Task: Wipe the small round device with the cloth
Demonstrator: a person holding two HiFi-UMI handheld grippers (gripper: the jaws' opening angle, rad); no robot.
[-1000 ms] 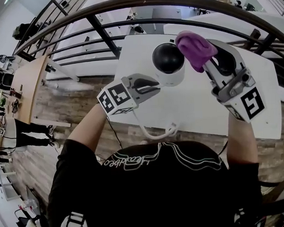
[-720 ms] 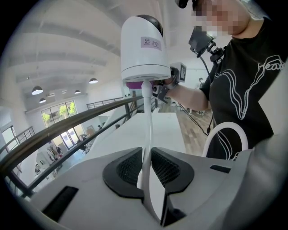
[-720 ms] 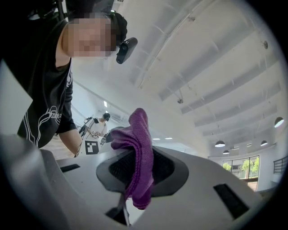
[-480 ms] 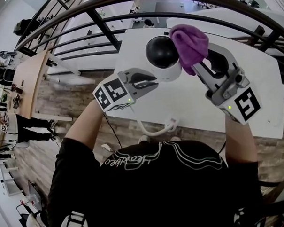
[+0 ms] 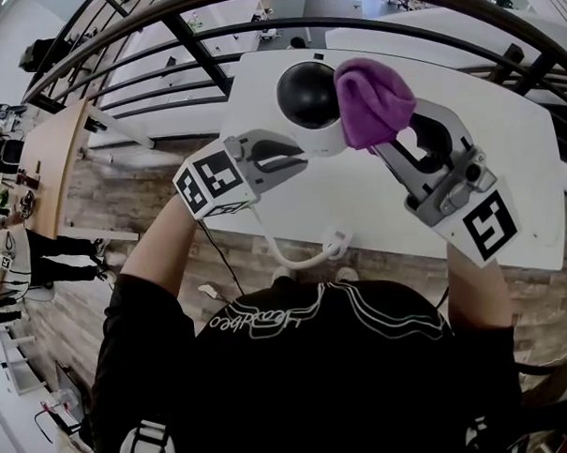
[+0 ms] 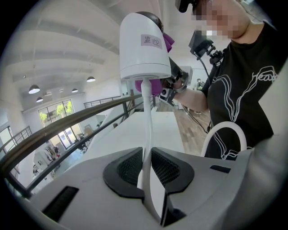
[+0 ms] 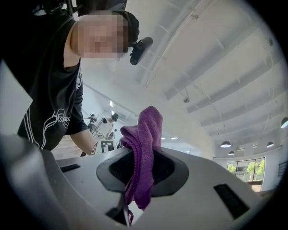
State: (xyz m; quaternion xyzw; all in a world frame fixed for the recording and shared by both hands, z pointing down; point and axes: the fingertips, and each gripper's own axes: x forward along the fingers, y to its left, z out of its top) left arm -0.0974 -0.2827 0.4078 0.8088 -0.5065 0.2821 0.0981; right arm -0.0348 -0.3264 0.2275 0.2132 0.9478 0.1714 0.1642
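"Where the two tools meet over the white rectangular table [image 5: 396, 221], what does each one carry?" the student asks.

"Left gripper [image 5: 304, 157]: jaws clamped on the thin white cable [image 6: 147, 117], just below the base of the small round device [image 5: 308, 96], a white cylindrical body capped by a glossy black dome. In the left gripper view the cable rises straight from between the black ribbed pads [image 6: 130, 168] to the device, which stands upright above the jaws, clear of the table. A small printed label [image 6: 151, 40] sits on its white side."

"And the other tool?"

"Right gripper [image 5: 385, 139]: jaws closed on the purple terry cloth [image 5: 374, 100]. A bunched wad projects beyond the fingertips, and a loose end hangs back between the jaws toward the camera."

"Do cloth and device meet?"

"Head view: the wad lies against the right side of the black dome. Left gripper view: purple fabric shows behind the device's upper right edge."

"Where does the rest of the cable go?"

"It drops from the left gripper in a curve to a small coil near the table's near edge. Dark metal railing [image 5: 210, 36] borders the far side of the table."
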